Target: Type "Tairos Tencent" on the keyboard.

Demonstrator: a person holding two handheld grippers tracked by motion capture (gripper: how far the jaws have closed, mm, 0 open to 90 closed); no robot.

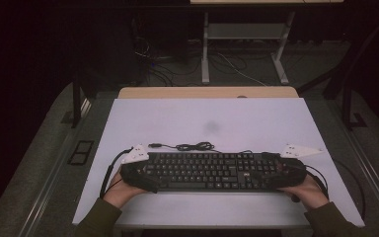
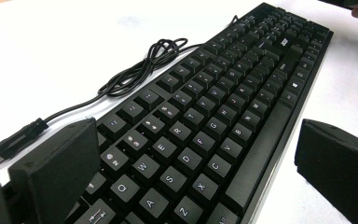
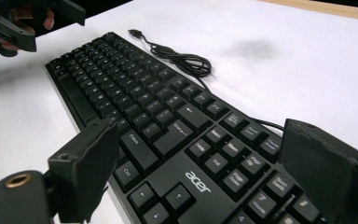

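Black jaws of the left gripper (image 2: 196, 172) rise close in the left gripper view, spread wide, one over the far edge of the keyboard (image 2: 214, 121) near the Q and W keys, the other off its near edge above the white table (image 2: 51, 51). Nothing is clamped; I cannot tell whether either pad touches the casing. In the right gripper view the right gripper (image 3: 205, 172) stands the same way at the other end, jaws wide apart and straddling the arrow keys and the block of keys above them, holding nothing.

From the high view the keyboard (image 1: 207, 171) lies flat near the front edge of the table (image 1: 207, 113), with the left gripper (image 1: 137, 174) at its left end and the right gripper (image 1: 287, 173) at its right end. Its cable (image 1: 190, 146) lies in a loose bundle just behind it, the plug (image 2: 0, 149) free on the table.

The work looks like a two-ended lift or shift of the keyboard. Risks as I judge them: jaws closing on keycaps rather than on the casing edges could press or pop keys; uneven closing could let one end slip and twist the board; lifting one end sooner would tilt it; the trailing cable could drag or snag behind; and the front edge of the table is near, so a pull toward the person could tip it off
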